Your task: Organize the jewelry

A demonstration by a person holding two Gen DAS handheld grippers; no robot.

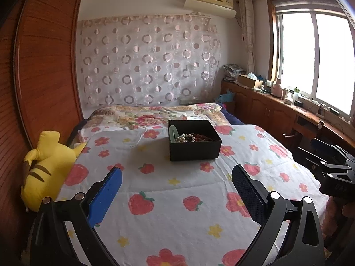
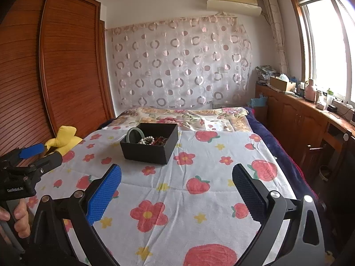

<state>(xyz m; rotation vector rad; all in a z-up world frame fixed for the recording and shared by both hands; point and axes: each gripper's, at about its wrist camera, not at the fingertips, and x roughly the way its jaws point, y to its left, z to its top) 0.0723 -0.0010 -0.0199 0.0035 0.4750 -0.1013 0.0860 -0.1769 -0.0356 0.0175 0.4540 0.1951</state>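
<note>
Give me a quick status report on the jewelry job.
Left gripper open, empty. Right gripper open, empty. Black box on the bed ahead, holding a green bangle and bead strands. Nothing in the way.

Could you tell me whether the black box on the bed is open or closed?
Open: the black box shows no lid, its beads visible.

- Left wrist view looks from the near end of the bed [image 1: 177, 210] toward the far curtained wall, from left of the other.
- Right wrist view faces likewise (slightly further right).
- Both share the black box [image 1: 195, 148] [image 2: 148, 150] mid-bed.
</note>
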